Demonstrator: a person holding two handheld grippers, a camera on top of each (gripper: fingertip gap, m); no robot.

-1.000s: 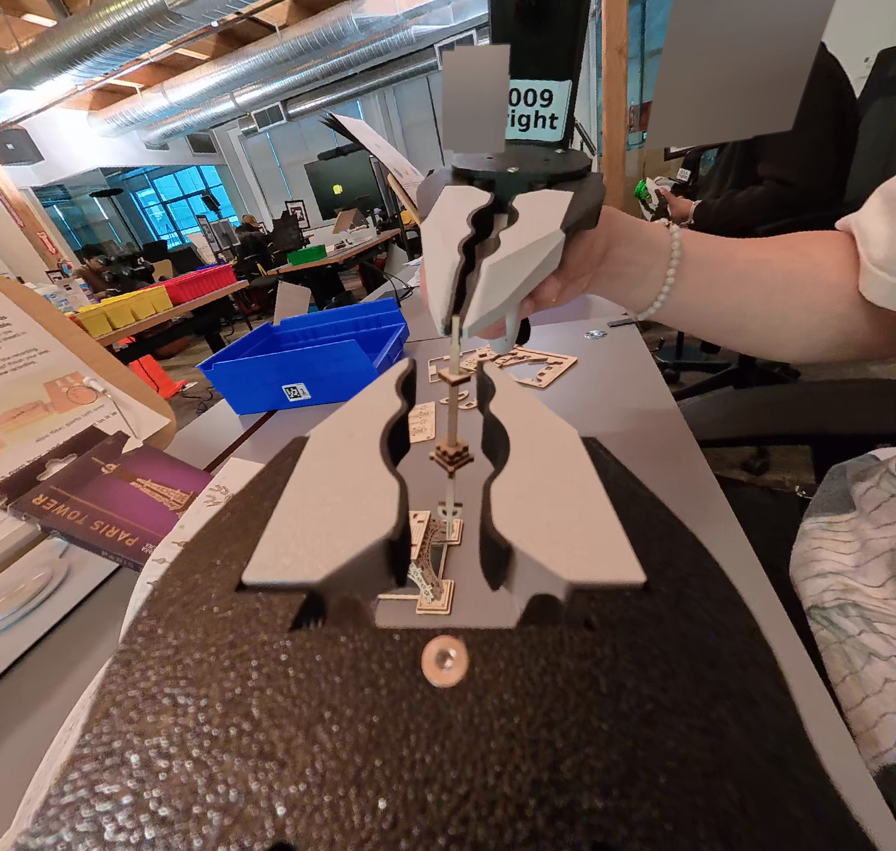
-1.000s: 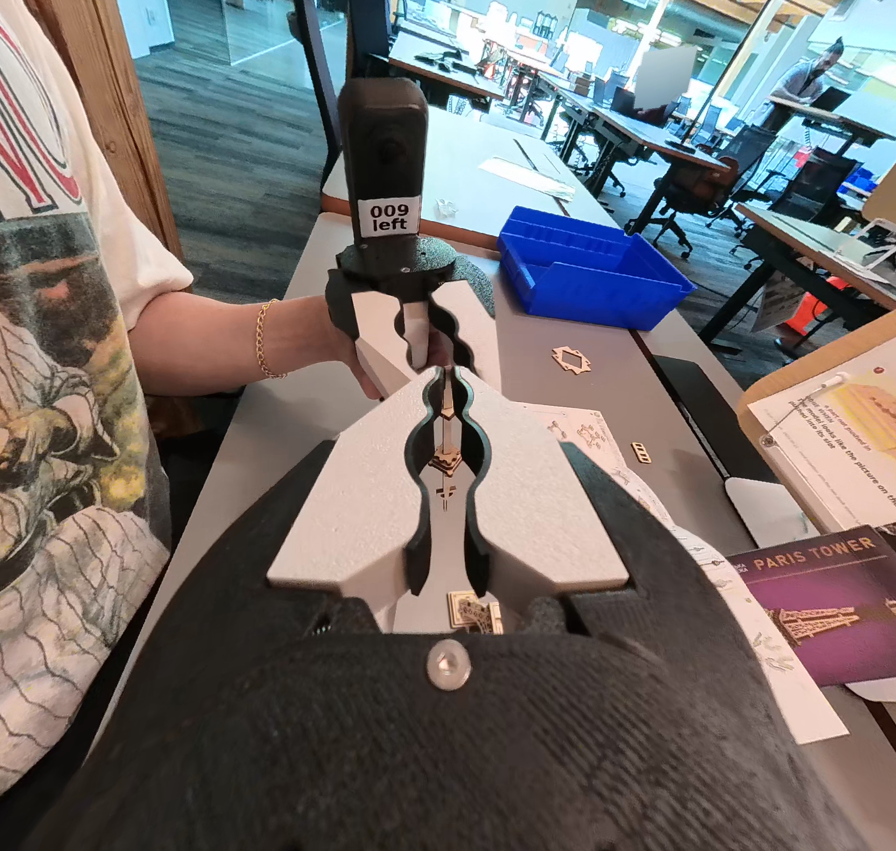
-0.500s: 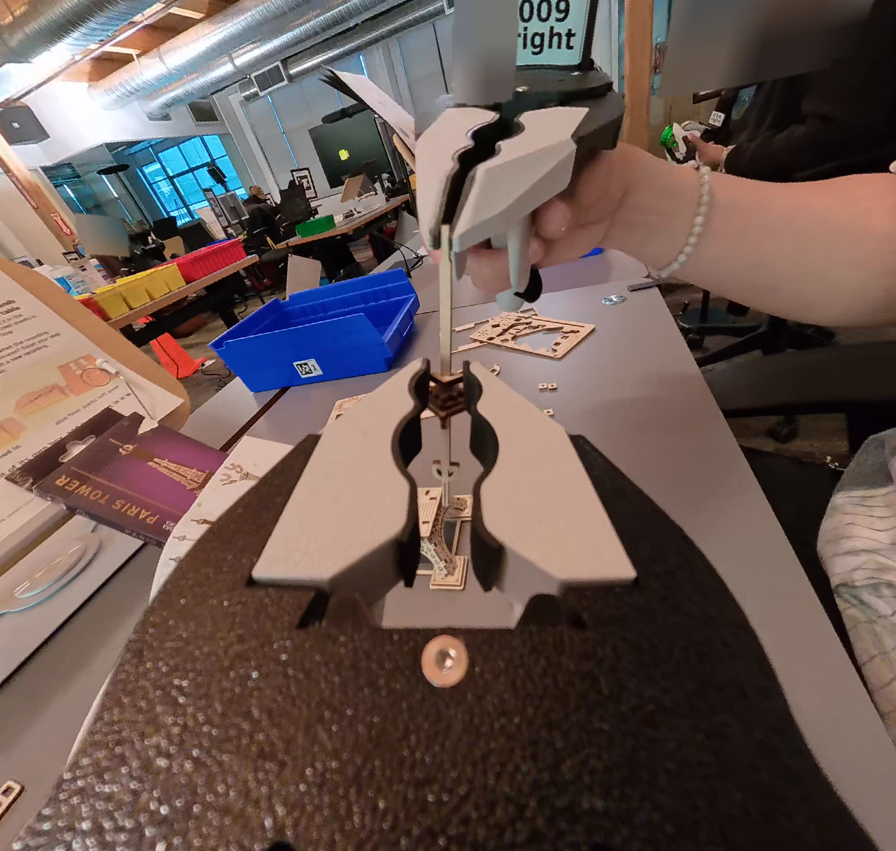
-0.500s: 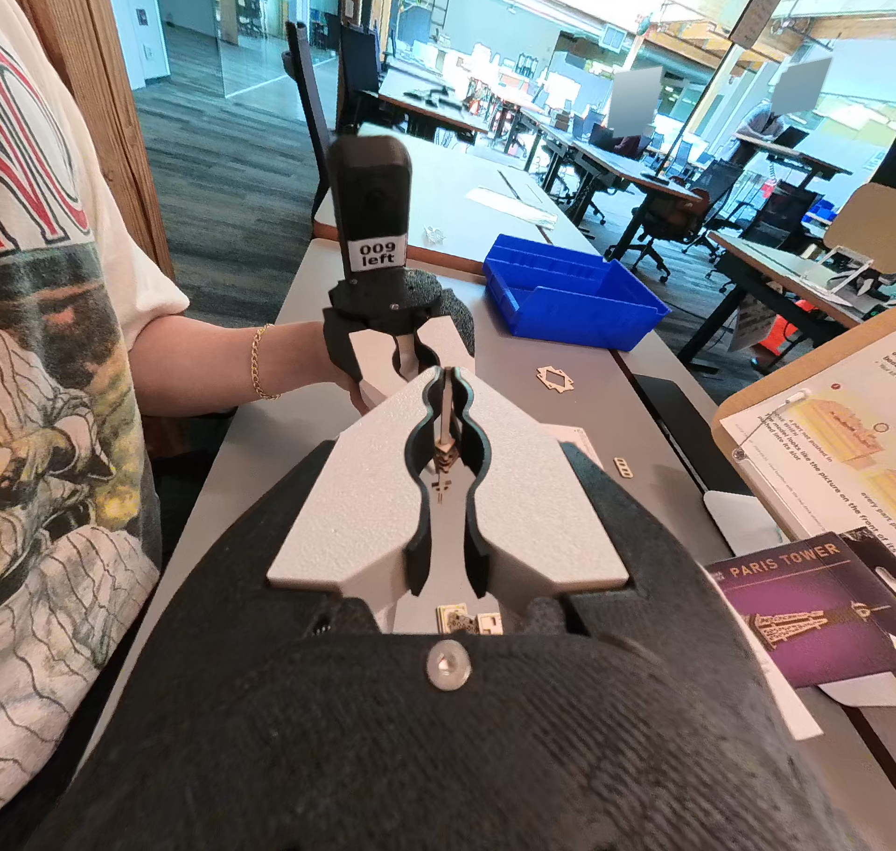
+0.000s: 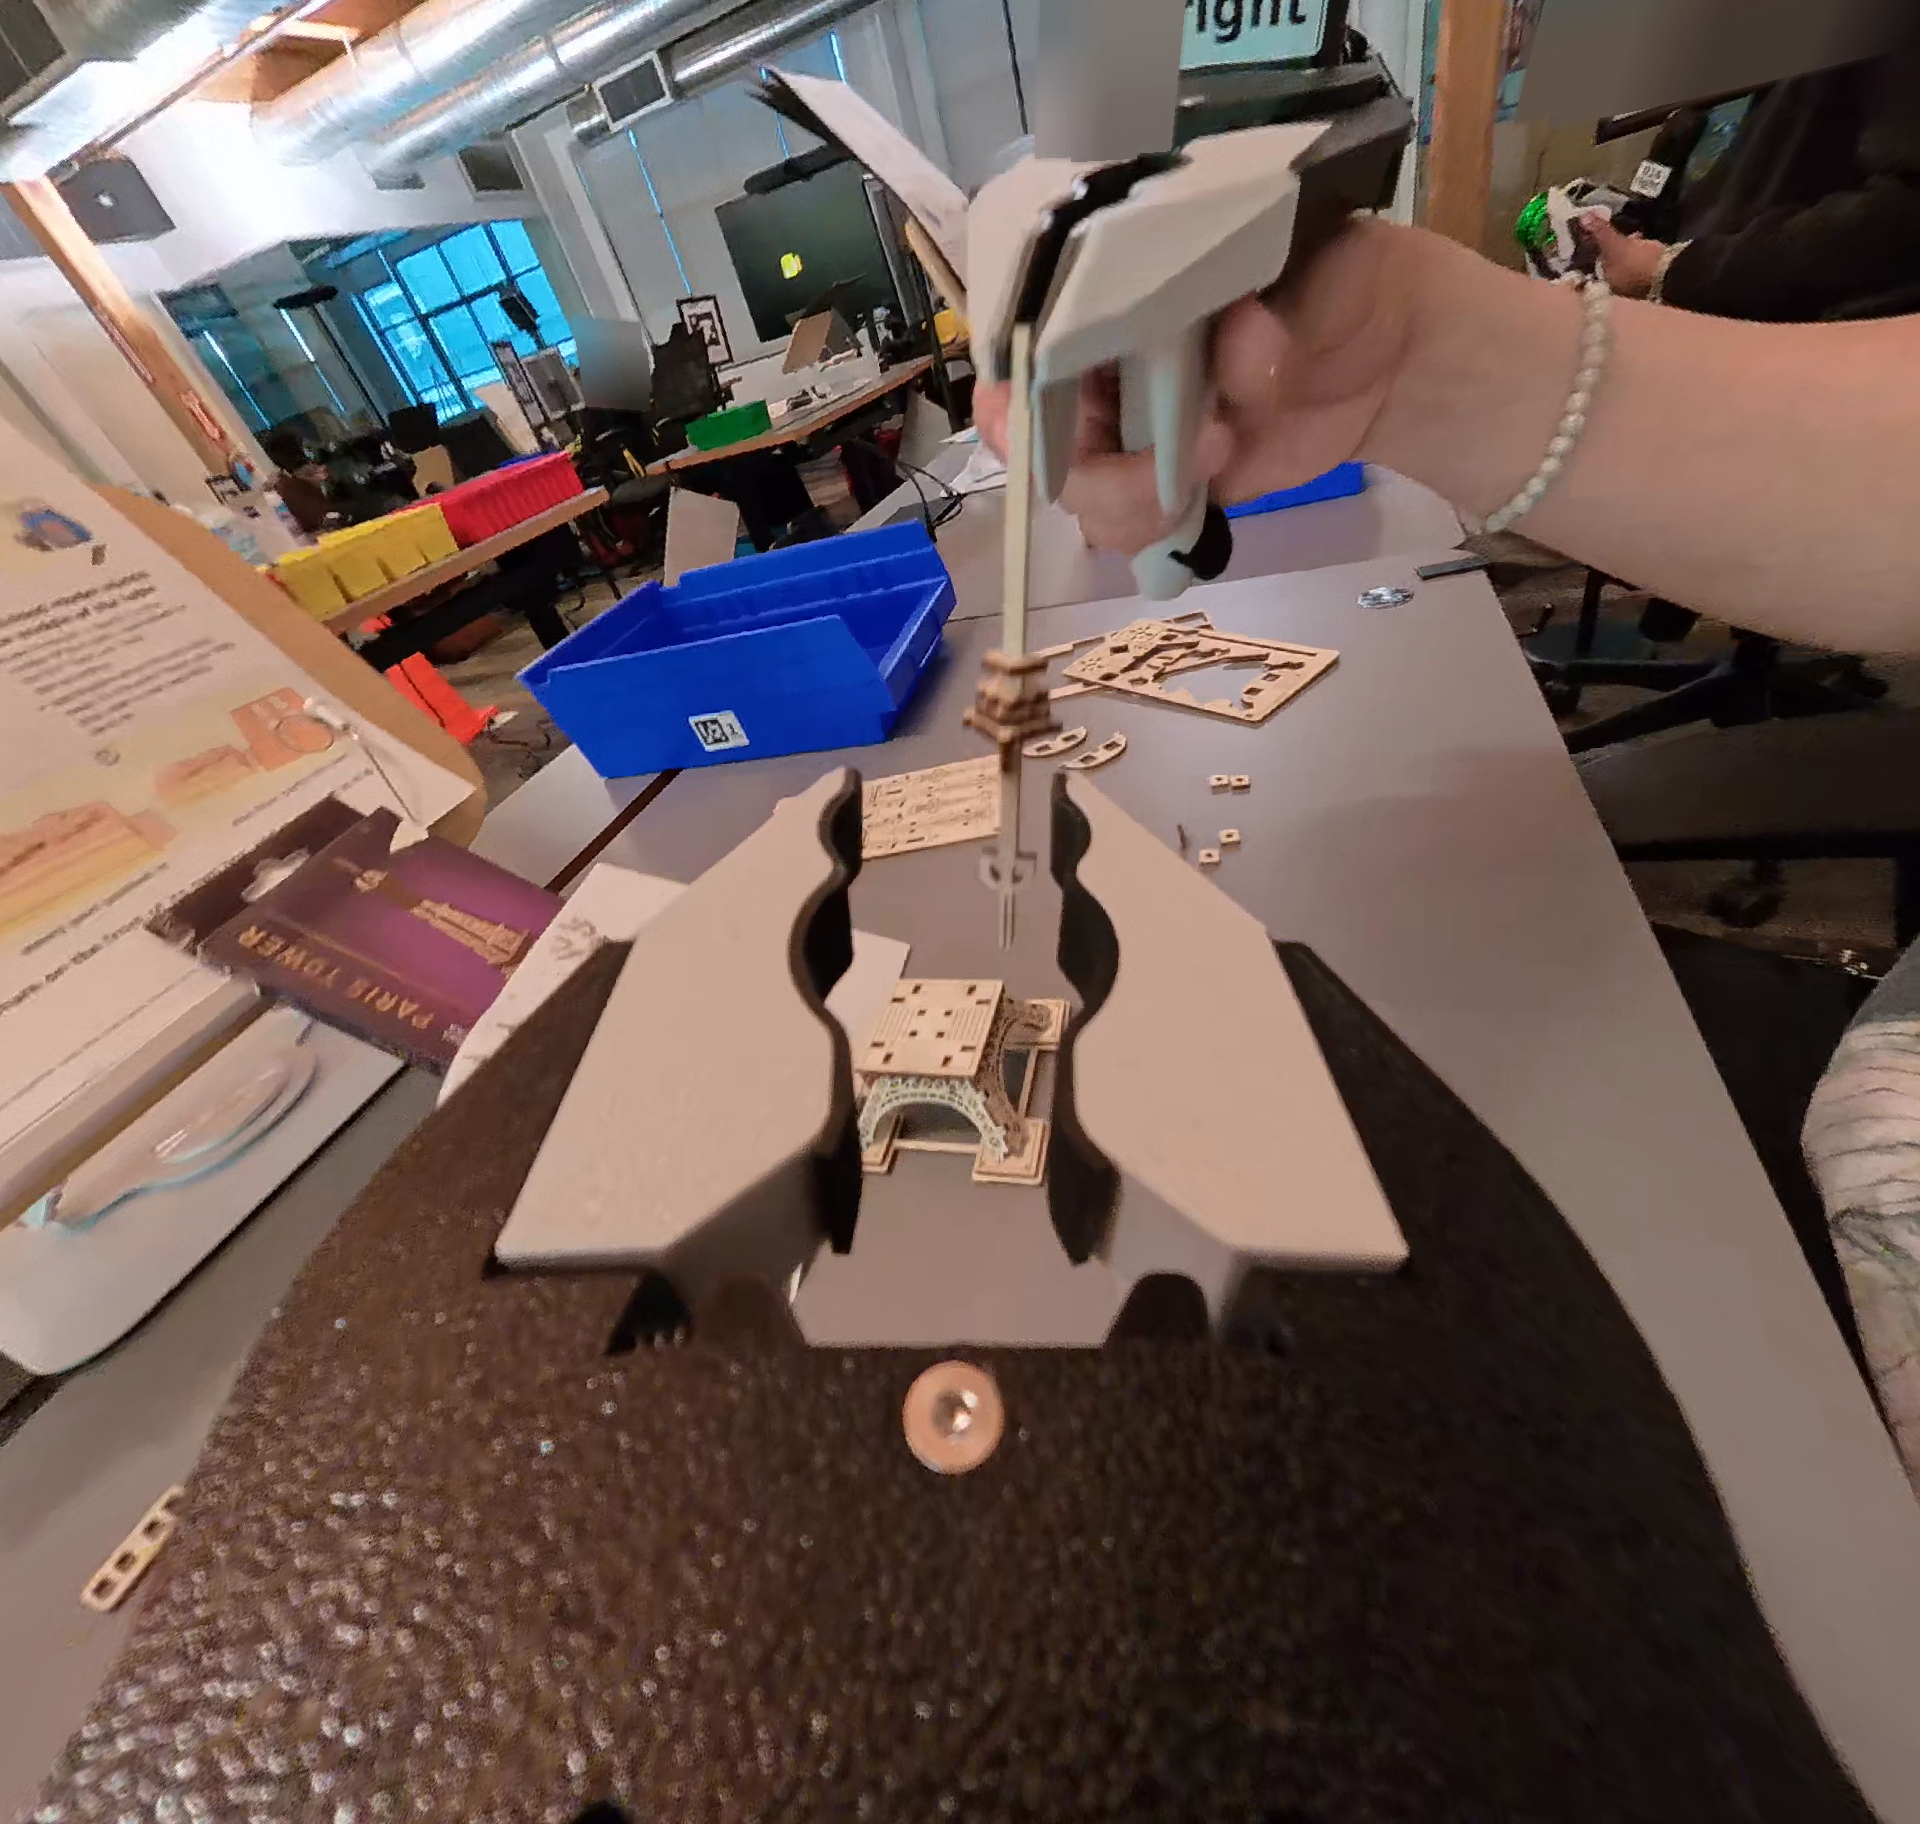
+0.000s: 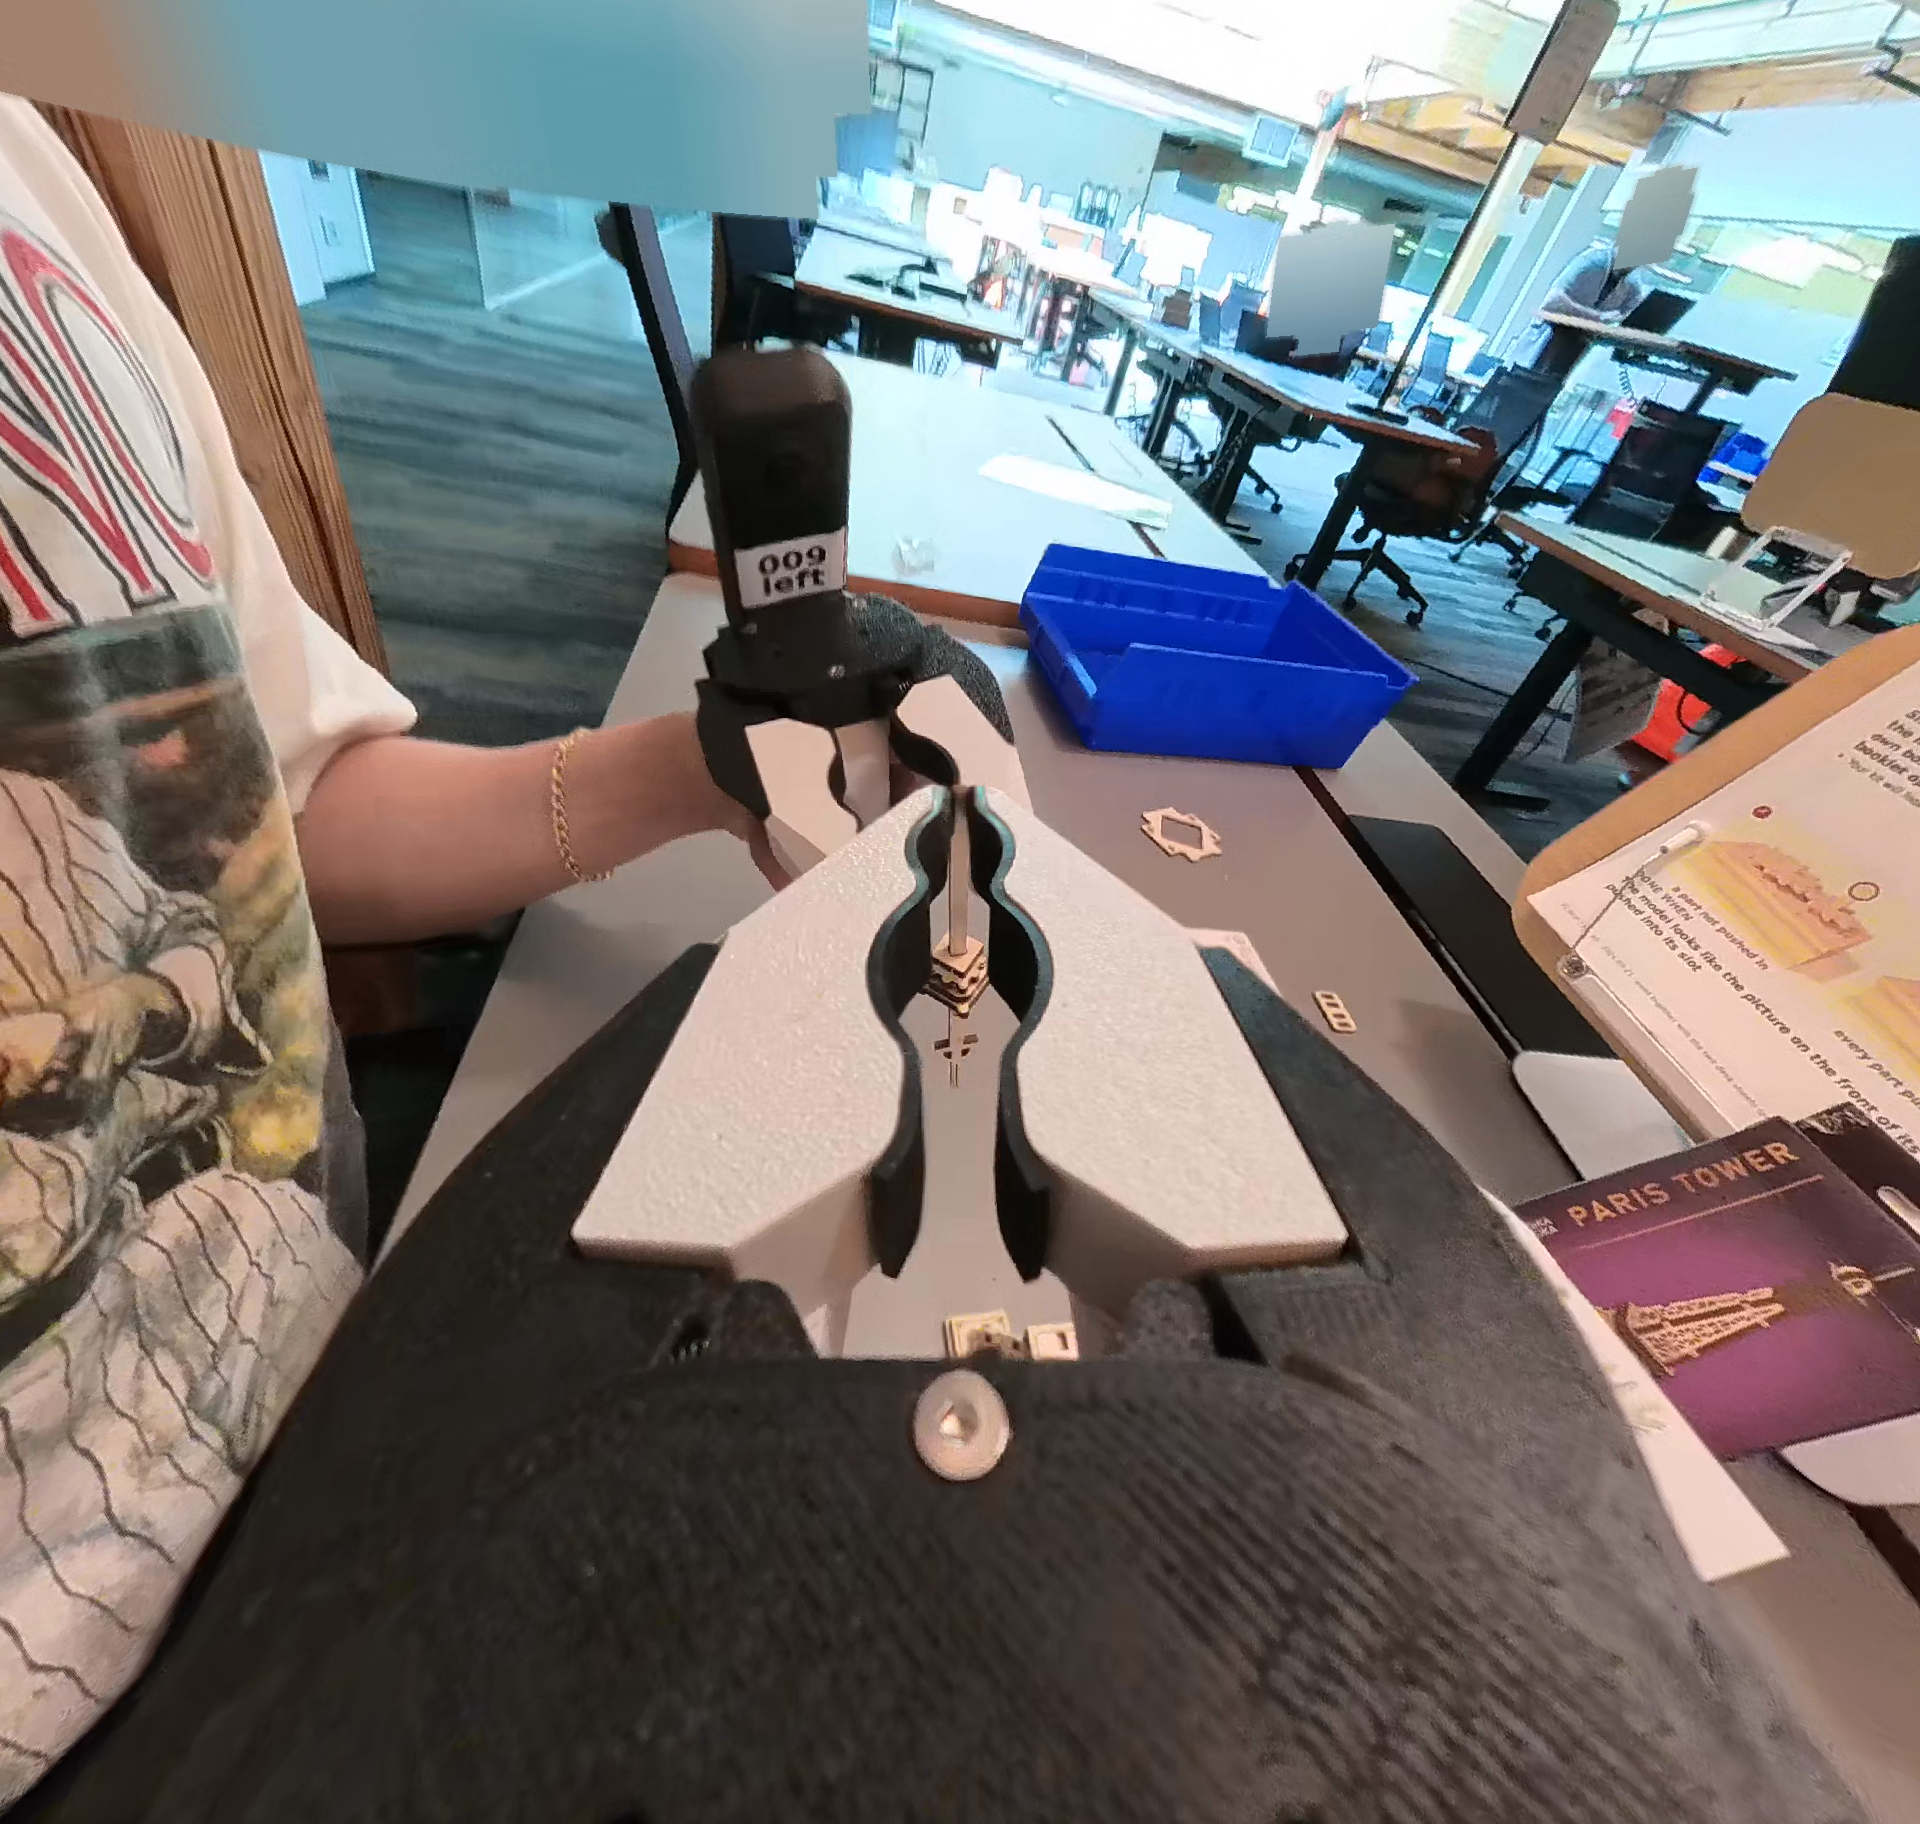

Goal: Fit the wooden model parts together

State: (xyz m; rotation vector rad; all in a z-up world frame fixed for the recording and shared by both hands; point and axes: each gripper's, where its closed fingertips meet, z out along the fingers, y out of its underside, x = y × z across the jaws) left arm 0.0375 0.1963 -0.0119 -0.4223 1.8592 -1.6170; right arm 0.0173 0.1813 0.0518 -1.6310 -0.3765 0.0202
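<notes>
Spire (image 5: 1013, 569) pinched in right hand-held gripper (image 5: 1013, 361) above base (image 5: 951, 1057); left hand-held gripper (image 5: 956, 839) open. Next: align, lower, seat.

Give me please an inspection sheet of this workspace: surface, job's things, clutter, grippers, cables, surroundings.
Surface: grey table, mostly bare.
Job's things: thin wooden spire hangs upright, pinched at its top by the right gripper; tower base stands on the table, apart from the spire.
Clutter: cut-out wooden sheets, small loose pieces, blue bin, purple box, instruction board.
Grippers: left gripper open, holding nothing; right shut on the spire.
Cables: nothing seen.
Surroundings: open office with desks, chairs, ceiling ducts.
</notes>
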